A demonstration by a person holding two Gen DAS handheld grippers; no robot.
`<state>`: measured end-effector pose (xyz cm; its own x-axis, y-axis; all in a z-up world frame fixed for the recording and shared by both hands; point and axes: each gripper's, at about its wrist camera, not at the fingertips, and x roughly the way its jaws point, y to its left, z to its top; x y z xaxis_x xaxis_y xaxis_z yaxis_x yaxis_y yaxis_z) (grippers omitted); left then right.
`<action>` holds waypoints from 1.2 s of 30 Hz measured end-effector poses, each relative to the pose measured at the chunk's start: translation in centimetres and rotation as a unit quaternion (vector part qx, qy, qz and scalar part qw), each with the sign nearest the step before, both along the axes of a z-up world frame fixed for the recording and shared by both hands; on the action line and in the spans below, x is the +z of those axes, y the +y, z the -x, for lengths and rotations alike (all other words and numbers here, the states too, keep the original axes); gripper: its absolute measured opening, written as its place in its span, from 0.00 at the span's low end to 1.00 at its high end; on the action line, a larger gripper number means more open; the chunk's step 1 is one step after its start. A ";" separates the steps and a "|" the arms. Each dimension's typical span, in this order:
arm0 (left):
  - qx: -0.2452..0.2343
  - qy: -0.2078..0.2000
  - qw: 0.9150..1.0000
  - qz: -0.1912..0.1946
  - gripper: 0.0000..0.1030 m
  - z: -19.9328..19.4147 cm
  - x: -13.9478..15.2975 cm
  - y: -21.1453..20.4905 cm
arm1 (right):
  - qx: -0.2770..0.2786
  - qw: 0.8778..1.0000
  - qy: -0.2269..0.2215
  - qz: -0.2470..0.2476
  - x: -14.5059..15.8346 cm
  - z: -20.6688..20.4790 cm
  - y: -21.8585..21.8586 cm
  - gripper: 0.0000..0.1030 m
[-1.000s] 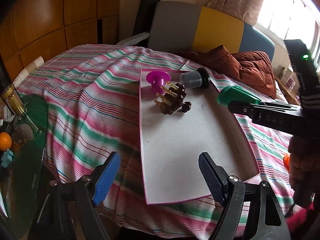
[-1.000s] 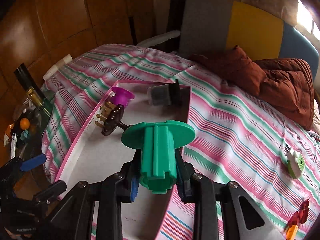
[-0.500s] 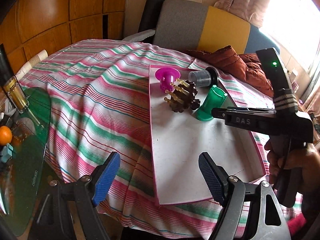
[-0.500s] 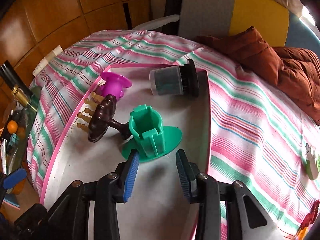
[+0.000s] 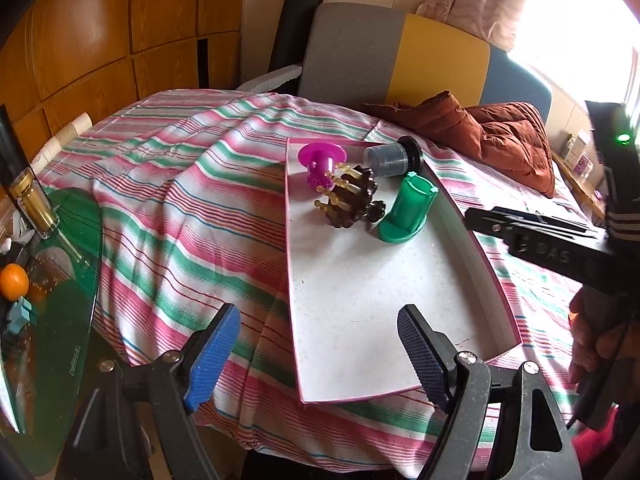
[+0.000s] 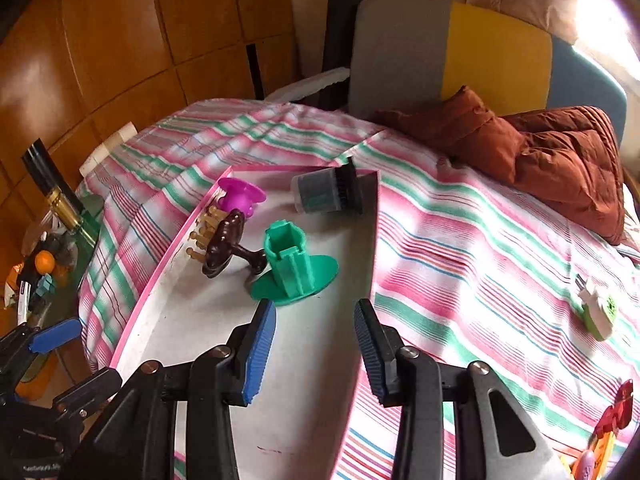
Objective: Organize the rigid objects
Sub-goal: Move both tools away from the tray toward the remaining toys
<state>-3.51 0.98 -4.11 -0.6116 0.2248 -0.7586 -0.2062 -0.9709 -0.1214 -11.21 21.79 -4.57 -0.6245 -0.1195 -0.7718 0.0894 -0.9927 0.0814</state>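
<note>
Clearly a lived-in home, probably a bedroom; striped bedsheet (image 5: 168,208) spread over a bed, rumpled rust-brown quilt (image 6: 560,152), wood-panelled wall (image 5: 120,40), curtained bright window (image 5: 560,8), cluttered glass side table (image 5: 48,300) alongside.

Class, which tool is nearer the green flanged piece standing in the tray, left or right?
Right. The right tool, jaws opening and empty, sits just before the green piece; the left tool hangs back at the tray's near end.
</note>
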 end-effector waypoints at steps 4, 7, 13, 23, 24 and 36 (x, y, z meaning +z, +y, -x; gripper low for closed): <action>-0.008 0.003 1.000 0.007 0.80 -0.3 0.2 0.6 | -0.021 1.000 0.010 0.000 0.8 -1.3 2.0 0.40; -0.014 0.006 1.000 0.011 0.81 -0.5 0.4 1.1 | -0.040 0.999 0.014 0.000 1.0 -2.2 3.9 0.40; -0.028 0.014 0.999 0.020 0.81 -0.8 1.1 2.1 | -0.084 0.996 0.012 -0.005 1.1 -3.9 8.2 0.40; -0.070 0.044 0.996 0.035 0.85 -1.2 3.3 5.2 | -0.173 0.984 0.010 -0.039 1.5 -6.0 18.2 0.40; -0.075 0.046 0.995 0.035 0.85 -1.2 3.5 5.6 | -0.189 0.981 0.011 -0.041 1.6 -6.1 19.6 0.40; -0.145 0.050 0.988 0.034 0.87 -0.4 4.8 12.7 | -0.368 0.929 0.030 0.006 1.1 -9.9 29.9 0.40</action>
<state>-3.16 13.65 0.74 -0.6009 0.3524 -0.7174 -0.4845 -0.8745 -0.0237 -1.30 51.74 -3.49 -0.5815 0.3494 -0.7347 -0.6093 -0.7854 0.1088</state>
